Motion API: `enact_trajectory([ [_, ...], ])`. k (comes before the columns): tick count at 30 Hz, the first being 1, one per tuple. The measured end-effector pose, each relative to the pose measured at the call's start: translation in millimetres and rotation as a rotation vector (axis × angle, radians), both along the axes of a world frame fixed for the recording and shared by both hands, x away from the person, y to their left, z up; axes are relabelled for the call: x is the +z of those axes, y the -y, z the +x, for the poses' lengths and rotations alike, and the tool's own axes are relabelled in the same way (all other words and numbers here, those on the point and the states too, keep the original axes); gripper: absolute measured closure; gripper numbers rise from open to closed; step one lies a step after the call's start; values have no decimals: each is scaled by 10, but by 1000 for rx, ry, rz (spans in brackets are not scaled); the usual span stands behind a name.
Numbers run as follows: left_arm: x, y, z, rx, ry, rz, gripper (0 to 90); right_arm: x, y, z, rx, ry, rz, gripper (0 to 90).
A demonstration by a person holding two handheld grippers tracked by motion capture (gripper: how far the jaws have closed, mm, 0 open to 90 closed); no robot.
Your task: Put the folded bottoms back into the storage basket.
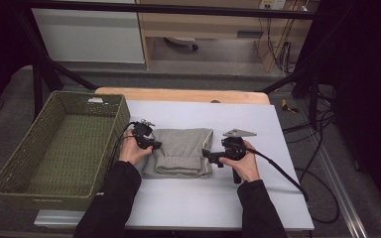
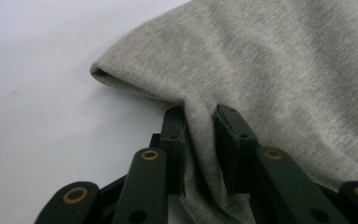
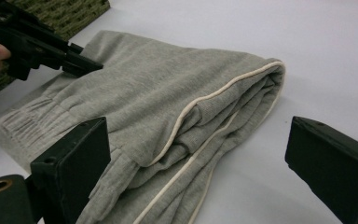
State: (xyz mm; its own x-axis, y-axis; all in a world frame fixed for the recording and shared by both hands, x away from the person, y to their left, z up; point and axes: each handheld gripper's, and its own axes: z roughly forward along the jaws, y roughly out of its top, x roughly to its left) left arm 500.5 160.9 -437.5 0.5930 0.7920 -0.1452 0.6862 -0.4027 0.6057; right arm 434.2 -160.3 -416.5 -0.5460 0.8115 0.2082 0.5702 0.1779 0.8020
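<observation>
Centrally on white table [image 1: 188,198]: folded grey garment [image 1: 183,151], cream piping along its folds. Left gripper [image 1: 151,145] at garment's left edge, jaws pinched on fold of grey fabric; left gripper view shows cloth bunched between them. Right gripper [image 1: 209,155] at garment's right edge, jaws spread wide around folded stack, not clamping. Green wicker basket [image 1: 22,163] just left of garment, beside left hand [image 1: 133,152].
</observation>
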Motion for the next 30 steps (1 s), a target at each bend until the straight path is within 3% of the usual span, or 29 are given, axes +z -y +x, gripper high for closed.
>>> enact_trajectory([
  [16,-25,-32,-12,-5,14,-26,726,-171,-193,190,-32,-47,-60,95],
  [30,-20,-22,-14,-7,17,-14,726,-316,-266,240,-64,-102,-54,163],
])
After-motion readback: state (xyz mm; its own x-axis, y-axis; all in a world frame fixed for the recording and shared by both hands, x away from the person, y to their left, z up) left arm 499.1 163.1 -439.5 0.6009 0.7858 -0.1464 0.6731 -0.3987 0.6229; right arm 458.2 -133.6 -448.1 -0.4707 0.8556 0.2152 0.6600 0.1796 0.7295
